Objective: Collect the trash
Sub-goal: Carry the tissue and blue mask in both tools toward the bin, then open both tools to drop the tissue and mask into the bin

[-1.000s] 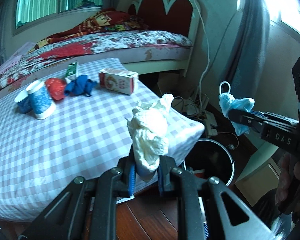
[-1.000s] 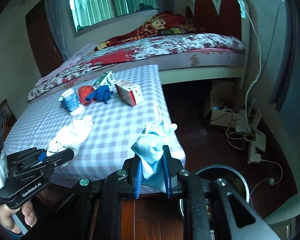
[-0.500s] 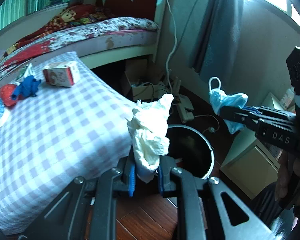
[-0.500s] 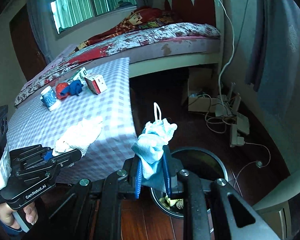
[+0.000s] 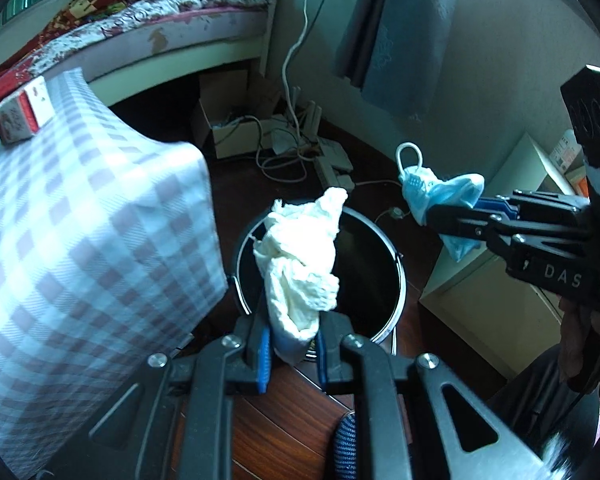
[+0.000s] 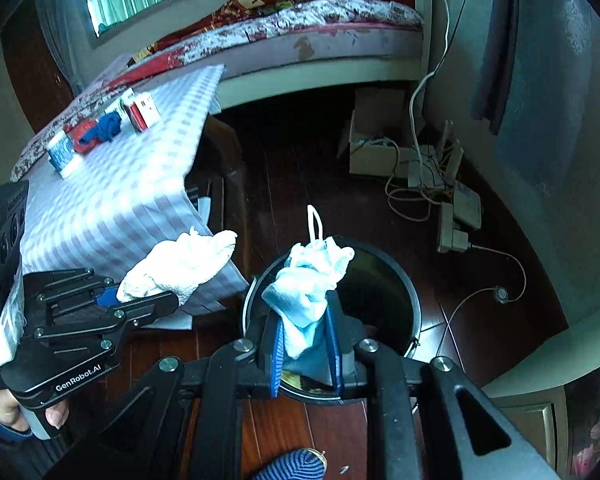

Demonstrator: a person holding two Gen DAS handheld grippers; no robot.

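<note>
**Both grippers poised over the bin**

The left gripper (image 5: 292,344) is holding a crumpled white paper towel (image 5: 300,264), its jaws pinching the wad's lower end while the rest is standing up over the open mouth of the trash bin (image 5: 396,264). The right gripper (image 6: 306,350) is clamping a light blue face mask (image 6: 308,280), soft and bunched, with its white ear loop sticking straight up; the mask is hanging above the near half of the same bin in the right wrist view.

The bin is round, dark and glossy with a thin metal rim, sitting on the dark wooden floor (image 6: 300,160). Something yellowish is lying at its bottom (too hidden by the jaws to name). The draped corner of the tabletop (image 5: 80,220), covered in a lilac-and-white checked cloth, is hanging just beside the bin at 9 o'clock, leaving only a narrow gap on that side. At 3 o'clock a pale cabinet (image 5: 488,292) is closing in the bin's other side. Toward 12 o'clock the floor is staying open until a cardboard box (image 6: 374,148) and a tangle of cables (image 6: 416,192).

Back on the tabletop, at 10 o'clock in the right wrist view, a red-and-white carton (image 6: 142,110), a blue crumpled item (image 6: 108,128), a red item (image 6: 82,134) and a blue-patterned cup (image 6: 62,152) are sitting in a loose row.
</note>
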